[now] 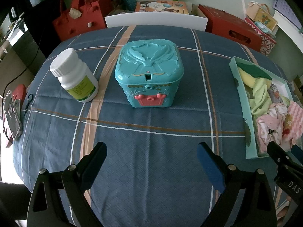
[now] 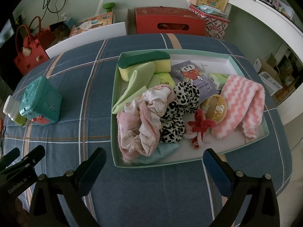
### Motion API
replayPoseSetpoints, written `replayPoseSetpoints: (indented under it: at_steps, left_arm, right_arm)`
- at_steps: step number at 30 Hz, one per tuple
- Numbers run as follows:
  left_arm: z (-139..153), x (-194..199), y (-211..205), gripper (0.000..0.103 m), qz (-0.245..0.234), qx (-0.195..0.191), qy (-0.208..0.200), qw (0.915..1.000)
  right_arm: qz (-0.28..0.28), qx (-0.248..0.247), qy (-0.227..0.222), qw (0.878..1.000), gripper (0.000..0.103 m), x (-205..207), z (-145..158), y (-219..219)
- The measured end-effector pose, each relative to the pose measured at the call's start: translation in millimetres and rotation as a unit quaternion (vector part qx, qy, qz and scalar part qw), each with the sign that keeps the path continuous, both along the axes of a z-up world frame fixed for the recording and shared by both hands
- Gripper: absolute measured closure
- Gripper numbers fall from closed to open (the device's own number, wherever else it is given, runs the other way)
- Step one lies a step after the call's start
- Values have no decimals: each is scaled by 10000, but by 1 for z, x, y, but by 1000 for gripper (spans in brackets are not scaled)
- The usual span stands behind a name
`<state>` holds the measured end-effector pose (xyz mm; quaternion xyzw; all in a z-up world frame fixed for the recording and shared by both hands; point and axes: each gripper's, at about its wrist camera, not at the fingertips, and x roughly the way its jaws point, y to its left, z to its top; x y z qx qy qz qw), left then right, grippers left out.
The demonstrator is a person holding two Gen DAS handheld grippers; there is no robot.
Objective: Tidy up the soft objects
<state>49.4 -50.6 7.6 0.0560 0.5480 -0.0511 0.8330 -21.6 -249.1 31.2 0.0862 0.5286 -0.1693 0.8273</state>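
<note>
A mint-rimmed shallow box (image 2: 246, 60) on the plaid tablecloth holds soft things: a yellow-green sponge (image 2: 145, 61), a light green cloth (image 2: 136, 87), a pink floral garment (image 2: 140, 124), a leopard-print cloth (image 2: 176, 113), a pink-white wavy towel (image 2: 240, 109) and a red pipe-cleaner figure (image 2: 200, 126). The box also shows at the right of the left wrist view (image 1: 240, 87). My right gripper (image 2: 154, 167) is open and empty just in front of the box. My left gripper (image 1: 151, 158) is open and empty, in front of a teal toy chest (image 1: 149, 71).
A white pill bottle (image 1: 75, 75) stands left of the teal chest (image 2: 40, 102). Snack packets (image 2: 193, 77) and a round gold-wrapped item (image 2: 215, 108) lie in the box. A red bag (image 1: 81, 19), a white chair back (image 1: 155, 20) and a red case (image 2: 168, 21) stand beyond the table.
</note>
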Motion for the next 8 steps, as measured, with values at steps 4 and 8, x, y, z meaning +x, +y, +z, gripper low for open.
replayPoseSetpoints:
  at_steps: [4, 8]
  left_arm:
    - [2, -1, 1, 7, 35, 27, -75, 10000]
    - [5, -2, 3, 7, 41, -40, -136, 9999]
  right_arm:
    - [2, -1, 2, 10000, 0, 0, 0, 0]
    - [1, -1, 3, 10000, 0, 0, 0, 0]
